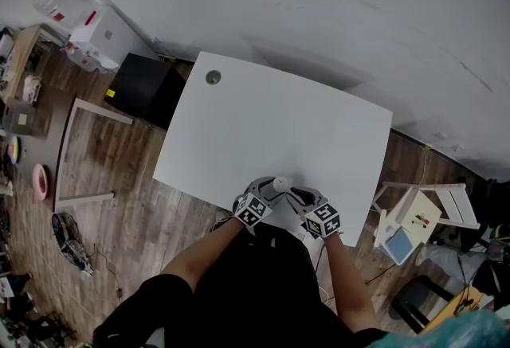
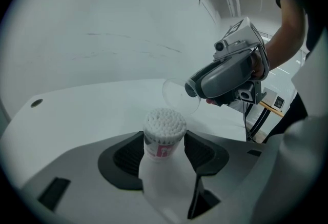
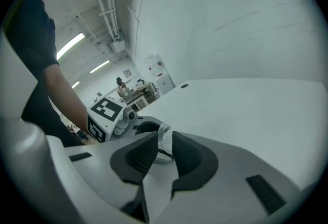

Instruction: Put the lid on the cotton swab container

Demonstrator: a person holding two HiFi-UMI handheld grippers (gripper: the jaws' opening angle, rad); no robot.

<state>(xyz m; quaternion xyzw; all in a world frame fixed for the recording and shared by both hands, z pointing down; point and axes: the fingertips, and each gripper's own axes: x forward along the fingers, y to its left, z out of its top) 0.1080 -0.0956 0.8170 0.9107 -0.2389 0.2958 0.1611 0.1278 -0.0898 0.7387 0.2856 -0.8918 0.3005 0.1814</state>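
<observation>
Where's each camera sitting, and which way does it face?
Head view: on the head, steeply down at white table; both forearms show.
Left gripper view: on left tool, facing its gripped round cotton swab container; right forearm shows.
Right gripper view: on right tool, facing its gripped clear plastic lid; left forearm shows.
Shared: the lid.

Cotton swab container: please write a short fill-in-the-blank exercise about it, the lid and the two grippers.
1. The left gripper grips the container, which is full of cotton ____.
2. The clear lid sits between the right gripper's ____.
3. The lid is not yet ____ the container.
4. The table is ____ in colour.

Missing words: swabs; jaws; on; white
</observation>
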